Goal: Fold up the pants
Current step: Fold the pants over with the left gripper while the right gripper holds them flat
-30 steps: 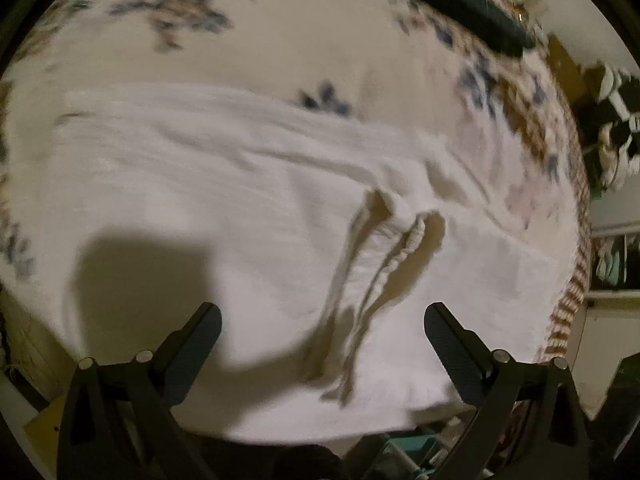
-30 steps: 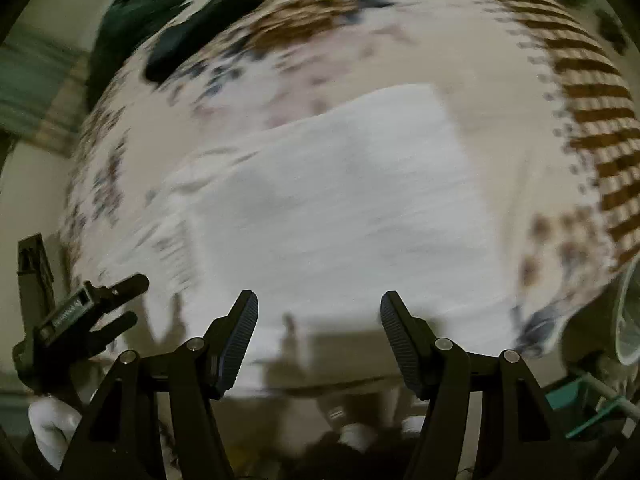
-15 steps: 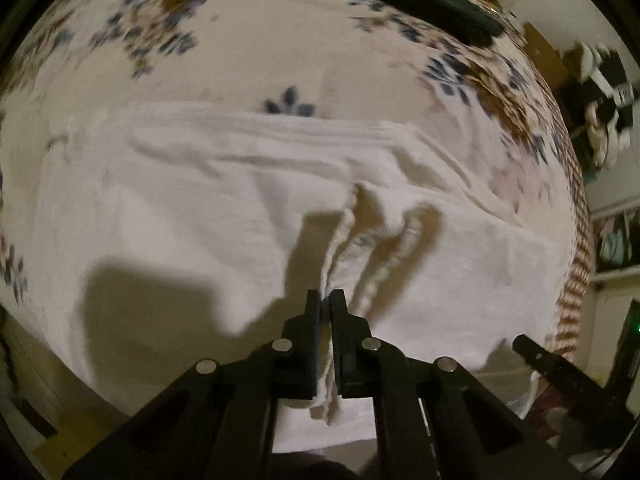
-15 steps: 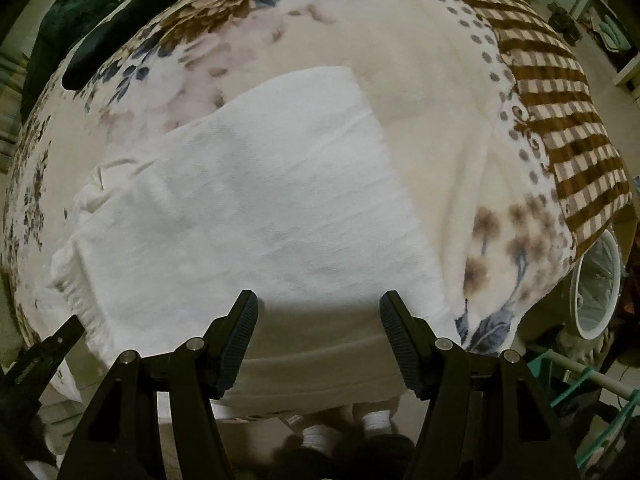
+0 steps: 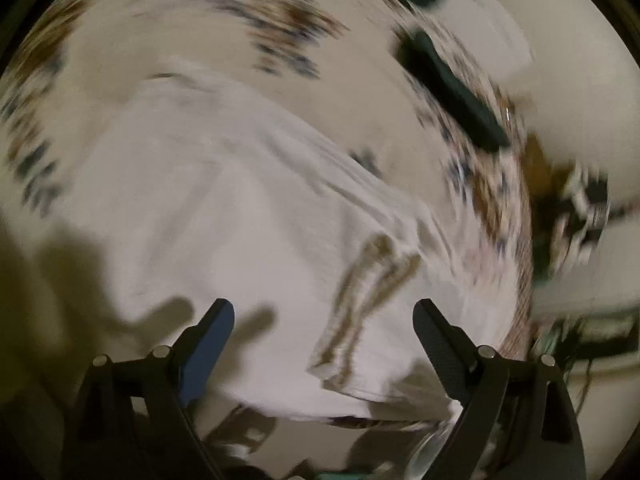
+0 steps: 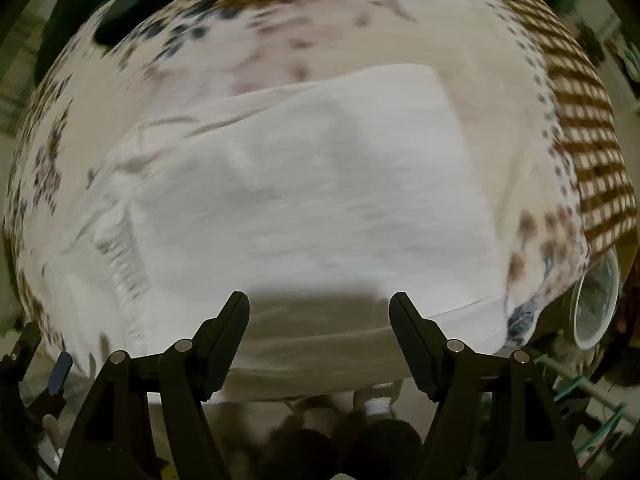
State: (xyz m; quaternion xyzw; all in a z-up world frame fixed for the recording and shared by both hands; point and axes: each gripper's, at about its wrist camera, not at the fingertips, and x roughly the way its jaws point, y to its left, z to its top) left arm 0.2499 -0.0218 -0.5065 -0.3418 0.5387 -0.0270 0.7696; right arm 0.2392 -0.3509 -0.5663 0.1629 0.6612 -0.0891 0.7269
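Note:
White pants [image 5: 224, 216] lie spread flat on a floral blanket [image 5: 224, 32]; the left wrist view is blurred by motion. A raised fold of waistband fabric [image 5: 360, 304] stands up near the front edge. My left gripper [image 5: 324, 320] is open and empty, held above the pants next to that fold. In the right wrist view the pants [image 6: 304, 184] lie folded flat on the blanket [image 6: 360, 20]. My right gripper [image 6: 320, 316] is open and empty above their near edge.
A dark green garment [image 5: 452, 80] lies at the far side of the blanket. A brown checked border [image 6: 584, 128] runs along the blanket's right side. A white bucket [image 6: 596, 300] stands beside the bed at the right. The person's feet [image 6: 376, 404] show below.
My left gripper, shut on the waistband fold half a second ago, has opened and let it go and swung left. My right gripper stays open, shifted slightly over the pants.

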